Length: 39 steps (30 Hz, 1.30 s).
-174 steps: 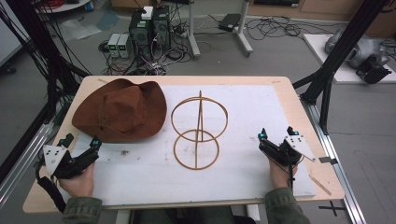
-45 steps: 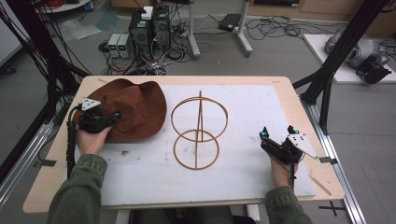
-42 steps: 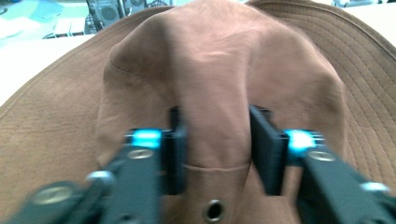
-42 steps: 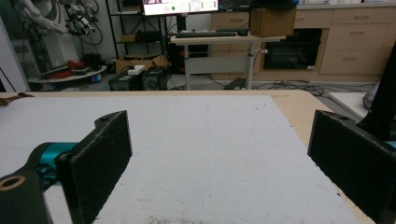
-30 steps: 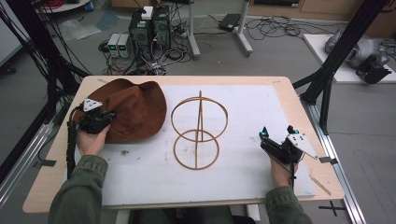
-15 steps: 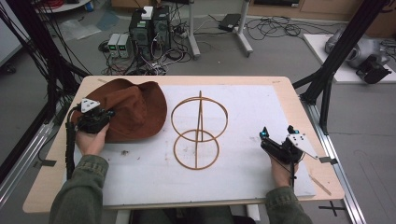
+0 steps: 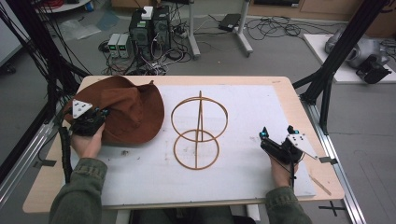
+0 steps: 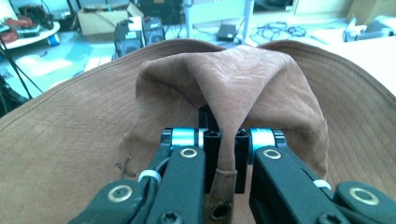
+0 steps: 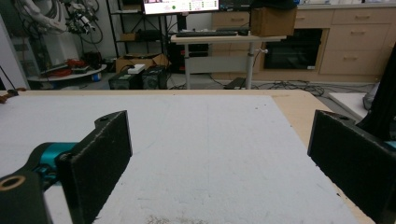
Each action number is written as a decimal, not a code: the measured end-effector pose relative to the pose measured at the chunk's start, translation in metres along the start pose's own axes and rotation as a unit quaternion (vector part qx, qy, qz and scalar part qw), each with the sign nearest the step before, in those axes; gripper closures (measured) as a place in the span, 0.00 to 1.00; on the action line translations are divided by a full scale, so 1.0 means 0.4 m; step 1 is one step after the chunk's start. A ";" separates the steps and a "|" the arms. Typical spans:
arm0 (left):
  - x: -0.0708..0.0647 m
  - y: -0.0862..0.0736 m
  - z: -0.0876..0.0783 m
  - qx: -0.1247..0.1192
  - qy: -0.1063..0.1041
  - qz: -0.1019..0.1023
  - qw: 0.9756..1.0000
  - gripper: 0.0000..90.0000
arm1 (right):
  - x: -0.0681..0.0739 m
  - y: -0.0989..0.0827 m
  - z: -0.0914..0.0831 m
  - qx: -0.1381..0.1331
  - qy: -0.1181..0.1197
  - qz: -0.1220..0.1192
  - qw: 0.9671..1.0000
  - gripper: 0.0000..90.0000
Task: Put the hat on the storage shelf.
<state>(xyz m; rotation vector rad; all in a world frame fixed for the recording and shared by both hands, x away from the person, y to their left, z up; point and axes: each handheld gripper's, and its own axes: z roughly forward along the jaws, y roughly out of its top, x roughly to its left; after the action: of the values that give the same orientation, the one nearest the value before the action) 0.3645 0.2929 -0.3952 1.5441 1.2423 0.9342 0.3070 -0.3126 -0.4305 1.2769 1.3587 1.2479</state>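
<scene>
Since the earliest frame my left gripper [image 7: 95, 119] had travelled from the near left of the table [image 7: 299, 107] up to the hat [image 7: 135, 109], and over the last second or so it barely shifted; the right gripper [image 7: 275, 140] had kept its spot at the near right. In the left gripper view the jaws were pinched tight on a fold of the hat's brown suede [image 8: 224, 93], with the fabric drawn up into a ridge between the pads. The hat sat at the table's far left, just beside the wire stand [image 7: 198, 130], its brim near but apparently clear of the upper ring. My right jaws stood wide with nothing between them, hovering low over the white mat [image 9: 205, 149]. I judged the step in hand to be lifting the hat to set it on the stand. To do it well I noted: lift straight up before moving across, since a single pinch on soft suede would let the brim droop and snag the ring; bring the crown over the stand's vertical hoop; use the right gripper to steady the stand's base if it shifted.
</scene>
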 end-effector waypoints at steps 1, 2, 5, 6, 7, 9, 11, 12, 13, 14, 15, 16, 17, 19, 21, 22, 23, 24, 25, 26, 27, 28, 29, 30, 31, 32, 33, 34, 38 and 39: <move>0.001 0.002 -0.004 -0.005 0.000 -0.004 1.000 0.98 | 0.000 0.000 -0.001 0.000 0.000 0.000 1.000 0.06; 0.001 0.005 -0.008 -0.010 0.002 -0.005 1.000 0.98 | 0.000 0.000 -0.001 0.000 0.000 -0.001 1.000 0.06; 0.006 0.010 -0.021 -0.027 0.005 -0.009 1.000 0.98 | 0.000 0.000 -0.001 0.000 0.000 0.000 1.000 0.06; 0.007 0.013 -0.025 -0.034 0.007 -0.012 0.999 0.98 | 0.001 0.000 -0.001 0.002 0.001 0.002 1.000 0.06; 0.008 0.015 -0.029 -0.042 0.008 -0.012 0.999 0.98 | 0.001 0.000 -0.001 0.002 0.000 0.000 1.000 0.06; 0.007 0.017 -0.038 -0.058 0.014 -0.011 0.998 0.98 | 0.001 -0.001 -0.001 0.003 0.000 -0.003 1.000 0.06; 0.003 0.021 -0.048 -0.074 0.019 -0.006 0.997 0.98 | 0.001 -0.001 0.001 0.001 0.001 -0.006 1.000 0.06; 0.001 0.023 -0.051 -0.081 0.019 -0.006 0.997 0.98 | 0.002 -0.001 0.001 0.005 0.003 -0.004 1.000 0.06; 0.001 0.025 -0.055 -0.086 0.018 -0.006 0.996 0.98 | 0.002 -0.002 0.002 0.005 0.002 -0.006 1.000 0.06; 0.000 0.027 -0.058 -0.091 0.019 -0.006 0.996 0.98 | 0.002 -0.002 0.002 0.005 0.002 -0.006 1.000 0.06; -0.001 0.029 -0.061 -0.096 0.021 -0.008 0.995 0.98 | 0.002 -0.002 0.002 0.004 0.003 -0.007 1.000 0.06; -0.001 0.030 -0.062 -0.099 0.022 -0.012 0.995 0.98 | 0.002 -0.002 0.002 0.004 0.003 -0.008 1.000 0.06; 0.000 0.032 -0.065 -0.100 0.024 -0.021 0.994 0.98 | 0.002 -0.002 0.002 0.004 0.004 -0.008 1.000 0.06; 0.001 0.034 -0.068 -0.103 0.030 -0.031 0.994 0.97 | 0.002 -0.001 0.001 0.005 0.002 -0.005 1.000 0.06; 0.005 0.035 -0.073 -0.106 0.033 -0.031 0.993 0.97 | 0.002 -0.002 0.002 0.005 0.005 -0.004 1.000 0.06; 0.007 0.036 -0.076 -0.110 0.034 -0.032 0.993 0.97 | 0.002 -0.002 0.002 0.006 0.005 -0.005 1.000 0.06; 0.009 0.038 -0.079 -0.113 0.036 -0.031 0.992 0.97 | 0.002 -0.002 0.002 0.005 0.005 -0.005 1.000 0.06; 0.010 0.039 -0.083 -0.119 0.038 -0.029 0.992 0.97 | 0.003 -0.002 0.002 0.005 0.005 -0.005 1.000 0.06; 0.011 0.040 -0.087 -0.124 0.039 -0.028 0.991 0.97 | 0.003 -0.002 0.002 0.005 0.004 -0.005 1.000 0.06; 0.010 0.042 -0.090 -0.129 0.041 -0.025 0.990 0.97 | 0.002 -0.002 0.002 0.005 0.004 -0.005 1.000 0.06; 0.010 0.044 -0.094 -0.134 0.043 -0.023 0.990 0.97 | 0.002 -0.002 0.002 0.005 0.003 -0.005 1.000 0.06; 0.010 0.046 -0.097 -0.138 0.044 -0.021 0.989 0.97 | 0.002 -0.002 0.002 0.005 0.004 -0.005 1.000 0.06; 0.008 0.050 -0.101 -0.143 0.045 -0.015 0.989 0.97 | 0.003 -0.002 0.002 0.006 0.004 -0.005 1.000 0.06; 0.007 0.053 -0.105 -0.150 0.046 -0.012 0.988 0.97 | 0.003 -0.002 0.002 0.005 0.004 -0.005 1.000 0.06; 0.005 0.056 -0.110 -0.155 0.046 -0.008 0.987 0.97 | 0.003 -0.002 0.002 0.006 0.004 -0.005 1.000 0.06; 0.003 0.059 -0.114 -0.161 0.046 -0.009 0.986 0.97 | 0.003 -0.002 0.002 0.006 0.005 -0.006 1.000 0.06; 0.000 0.063 -0.118 -0.165 0.047 -0.011 0.985 0.97 | 0.003 -0.002 0.002 0.006 0.005 -0.006 1.000 0.06; -0.002 0.067 -0.121 -0.168 0.048 -0.009 0.985 0.97 | 0.004 -0.002 0.002 0.005 0.005 -0.006 1.000 0.06; -0.013 0.092 -0.138 -0.190 0.047 -0.009 0.981 0.97 | 0.004 -0.003 0.002 0.008 0.006 -0.006 1.000 0.06; -0.015 0.099 -0.141 -0.196 0.045 -0.012 0.979 0.97 | 0.004 -0.003 0.002 0.006 0.005 -0.005 1.000 0.06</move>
<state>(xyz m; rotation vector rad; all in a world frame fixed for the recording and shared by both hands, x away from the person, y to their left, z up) 0.3217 0.2950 -0.3411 1.1840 1.0574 1.1658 0.3076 -0.3107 -0.4316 1.2716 1.3818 1.2421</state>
